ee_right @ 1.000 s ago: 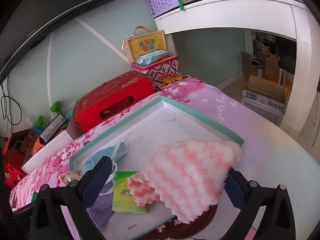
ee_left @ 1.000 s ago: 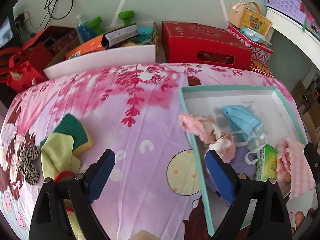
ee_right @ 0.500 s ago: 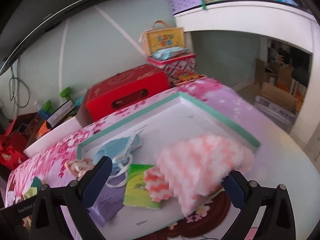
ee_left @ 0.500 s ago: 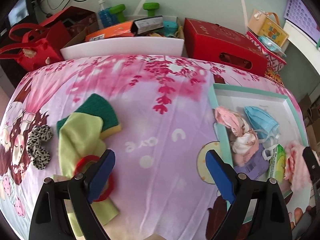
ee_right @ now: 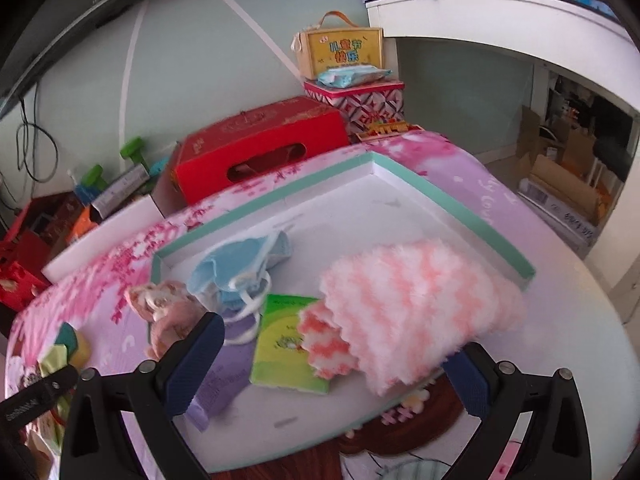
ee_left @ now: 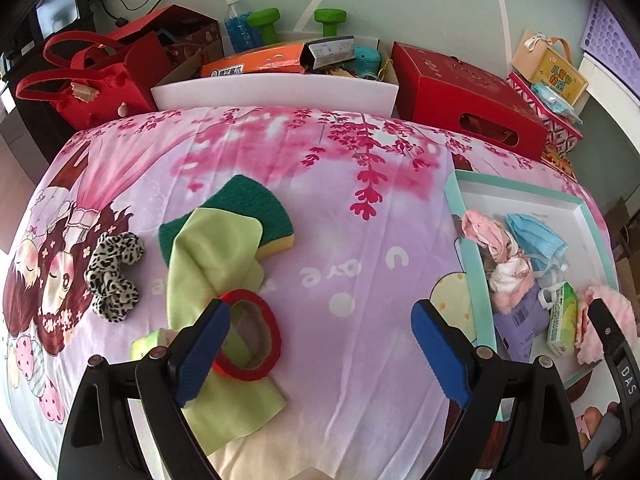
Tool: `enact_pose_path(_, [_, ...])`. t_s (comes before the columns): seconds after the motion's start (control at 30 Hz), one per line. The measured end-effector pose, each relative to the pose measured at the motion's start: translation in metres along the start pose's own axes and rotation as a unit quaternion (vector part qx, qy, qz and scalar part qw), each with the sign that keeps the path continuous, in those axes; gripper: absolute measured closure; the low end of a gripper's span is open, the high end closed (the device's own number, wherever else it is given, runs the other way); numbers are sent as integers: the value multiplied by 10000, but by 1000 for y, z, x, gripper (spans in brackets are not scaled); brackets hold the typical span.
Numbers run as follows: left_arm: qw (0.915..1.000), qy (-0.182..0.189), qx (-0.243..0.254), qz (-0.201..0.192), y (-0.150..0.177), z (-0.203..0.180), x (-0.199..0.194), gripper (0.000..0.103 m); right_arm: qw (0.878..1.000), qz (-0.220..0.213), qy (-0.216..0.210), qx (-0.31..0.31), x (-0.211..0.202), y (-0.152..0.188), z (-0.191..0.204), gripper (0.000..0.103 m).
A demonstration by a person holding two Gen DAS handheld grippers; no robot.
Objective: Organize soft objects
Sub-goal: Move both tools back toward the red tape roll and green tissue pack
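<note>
Grippers both gape: left gripper (ee_left: 320, 348) beside cloth (ee_left: 208, 248), right gripper (ee_right: 332, 364) over towel (ee_right: 416, 304).

Inside the tray (ee_right: 452, 208) lay a fluffy pink-and-white cloth (ee_right: 416, 304), a crumpled blue mask (ee_right: 236, 268) and pink fabric (ee_left: 486, 232). Left of the tray, a lime cloth (ee_left: 204, 256) draped over a green-and-yellow sponge (ee_left: 256, 204), a leopard scrunchie (ee_left: 114, 276) beyond.

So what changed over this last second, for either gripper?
The left gripper swung left, away from the tray toward the green cloth and red tape ring, jaws open and empty. The right gripper stayed open, the pink towel still between its jaws. Tray contents unchanged.
</note>
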State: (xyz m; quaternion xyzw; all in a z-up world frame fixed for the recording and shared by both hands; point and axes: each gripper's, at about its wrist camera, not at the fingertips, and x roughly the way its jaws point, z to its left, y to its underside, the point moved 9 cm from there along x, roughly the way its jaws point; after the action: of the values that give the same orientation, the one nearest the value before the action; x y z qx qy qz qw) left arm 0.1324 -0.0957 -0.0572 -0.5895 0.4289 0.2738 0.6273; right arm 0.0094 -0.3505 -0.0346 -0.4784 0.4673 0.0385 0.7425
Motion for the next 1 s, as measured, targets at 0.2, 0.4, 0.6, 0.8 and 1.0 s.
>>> enact_pose_path(0.2, [10000, -18, 10, 0, 7, 11, -6, 11, 9975, 573, 367, -183, 0, 16, -8, 0])
enact_pose_path(0.4, [9999, -9, -71, -99, 9, 23, -16, 11, 9956, 687, 606, -176, -15, 23, -19, 0])
enact_pose_path(0.6, [9996, -127, -149, -182, 6, 32, -19, 11, 9979, -37, 621, -195, -35, -1, -15, 0])
enact_pose_path(0.8, [9999, -61, -53, -117, 9, 25, -16, 11, 9995, -77, 265, -161, -16, -2, 0, 0])
enact_pose_path(1.0, [9998, -90, -46, -149, 9, 26, -19, 11, 9999, -26, -114, 29, -7, 3, 9, 0])
